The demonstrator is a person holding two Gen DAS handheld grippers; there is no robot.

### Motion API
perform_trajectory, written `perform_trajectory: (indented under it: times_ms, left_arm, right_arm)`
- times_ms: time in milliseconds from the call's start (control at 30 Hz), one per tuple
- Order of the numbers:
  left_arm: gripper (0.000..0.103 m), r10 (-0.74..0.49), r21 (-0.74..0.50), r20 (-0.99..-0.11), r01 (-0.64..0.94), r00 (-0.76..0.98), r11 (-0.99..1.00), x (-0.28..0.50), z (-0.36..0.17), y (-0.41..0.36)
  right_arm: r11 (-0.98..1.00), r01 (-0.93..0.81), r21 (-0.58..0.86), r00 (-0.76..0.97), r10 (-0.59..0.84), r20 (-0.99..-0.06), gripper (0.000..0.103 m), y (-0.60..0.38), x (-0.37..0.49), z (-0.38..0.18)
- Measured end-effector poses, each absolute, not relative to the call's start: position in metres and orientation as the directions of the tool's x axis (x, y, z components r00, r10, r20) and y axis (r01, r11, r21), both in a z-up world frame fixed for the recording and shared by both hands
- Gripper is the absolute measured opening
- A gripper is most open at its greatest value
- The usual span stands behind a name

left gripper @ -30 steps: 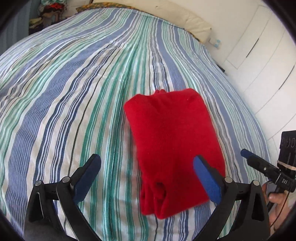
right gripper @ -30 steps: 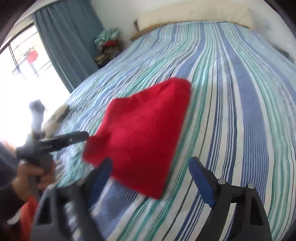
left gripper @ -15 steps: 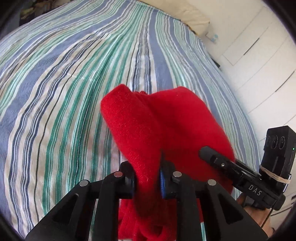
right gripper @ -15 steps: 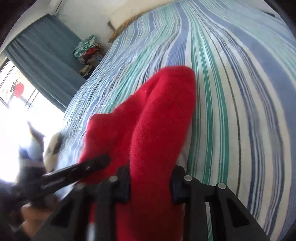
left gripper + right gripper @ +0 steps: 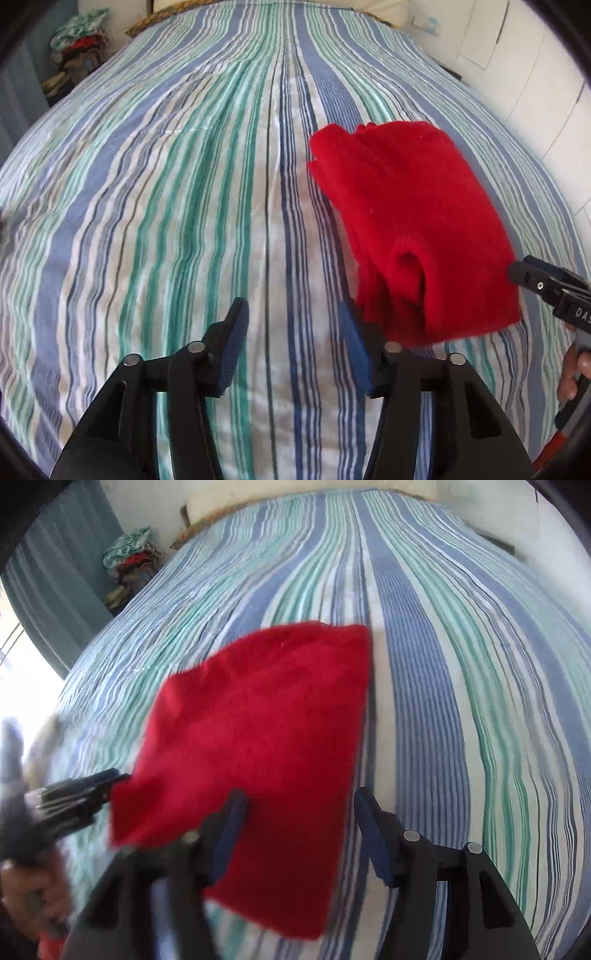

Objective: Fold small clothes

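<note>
A folded red garment (image 5: 413, 229) lies on the striped bedspread (image 5: 184, 184). My left gripper (image 5: 293, 332) hovers over bare sheet just left of the garment's near corner; its jaws are opening with nothing between them. In the right wrist view the red garment (image 5: 266, 738) spreads flat under my right gripper (image 5: 301, 819), whose jaws are also opening. The cloth shows in the gap, and the pads do not press on it. Each gripper appears at the edge of the other's view: the right gripper (image 5: 546, 288) and the blurred left gripper (image 5: 74, 797).
A heap of clothes (image 5: 133, 550) sits at the far left corner beside a blue curtain (image 5: 55, 590). A pillow (image 5: 369, 7) lies at the head of the bed. White cupboard doors (image 5: 535, 74) run along the right side. A hand (image 5: 576, 369) holds the right gripper.
Half a second ago both grippers were shut on the lifted red garment. Both have let go and spread their jaws; the garment lies folded on the bed, and the left gripper has shifted left off it.
</note>
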State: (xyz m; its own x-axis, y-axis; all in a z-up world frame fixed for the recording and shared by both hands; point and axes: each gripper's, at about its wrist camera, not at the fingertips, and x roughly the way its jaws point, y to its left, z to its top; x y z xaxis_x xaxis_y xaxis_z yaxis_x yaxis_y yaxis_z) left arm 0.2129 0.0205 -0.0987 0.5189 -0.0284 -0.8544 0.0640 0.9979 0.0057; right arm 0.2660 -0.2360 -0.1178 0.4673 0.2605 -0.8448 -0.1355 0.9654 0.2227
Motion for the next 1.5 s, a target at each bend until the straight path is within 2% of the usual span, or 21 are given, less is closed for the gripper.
perform_trajectory:
  times_ms: [33, 67, 133, 167, 233, 333, 500, 800, 1000, 1500]
  left_arm:
    - [0.086, 0.016, 0.062, -0.834, 0.065, 0.552, 0.996, 0.195, -0.090, 0.018]
    - [0.096, 0.047, 0.107, -0.805, 0.067, 0.592, 0.992, 0.178, -0.079, 0.015]
    - [0.100, 0.082, 0.161, -0.758, 0.064, 0.647, 0.985, 0.149, -0.058, 0.007]
    - [0.100, 0.095, 0.176, -0.746, 0.057, 0.660, 0.983, 0.141, -0.048, 0.003]
    - [0.101, 0.145, 0.206, -0.736, 0.015, 0.661, 0.978, 0.127, -0.030, -0.006]
    - [0.102, 0.173, 0.199, -0.706, -0.043, 0.687, 0.979, 0.111, -0.010, -0.011]
    - [0.102, 0.083, 0.085, -0.776, -0.028, 0.625, 0.996, 0.102, -0.001, -0.012]
    - [0.102, 0.131, 0.173, -0.756, 0.002, 0.641, 0.985, 0.075, 0.008, -0.040]
    - [0.102, 0.089, 0.128, -0.782, 0.019, 0.618, 0.992, 0.068, 0.008, -0.037]
    - [0.102, 0.076, 0.104, -0.797, 0.013, 0.599, 0.994, 0.059, 0.019, -0.032]
  right_arm:
    - [0.967, -0.124, 0.222, 0.481, 0.254, -0.839, 0.075, -0.244, 0.251, -0.116]
    - [0.971, -0.111, 0.210, 0.496, 0.237, -0.835, 0.079, -0.251, 0.236, -0.112]
    - [0.978, -0.106, 0.182, 0.529, 0.210, -0.822, 0.082, -0.257, 0.205, -0.097]
    - [0.979, -0.109, 0.170, 0.537, 0.202, -0.819, 0.084, -0.258, 0.191, -0.089]
    - [0.980, -0.123, 0.159, 0.548, 0.201, -0.812, 0.095, -0.255, 0.166, -0.071]
    - [0.977, -0.139, 0.164, 0.558, 0.214, -0.802, 0.100, -0.253, 0.132, -0.051]
    - [0.983, -0.141, 0.116, 0.539, 0.174, -0.824, 0.101, -0.245, 0.094, -0.034]
    - [0.988, -0.142, 0.067, 0.568, 0.136, -0.811, 0.102, -0.241, 0.065, -0.006]
    - [0.987, -0.151, 0.051, 0.559, 0.128, -0.819, 0.103, -0.229, 0.057, 0.002]
    - [0.987, -0.161, 0.025, 0.558, 0.112, -0.822, 0.102, -0.214, 0.051, 0.017]
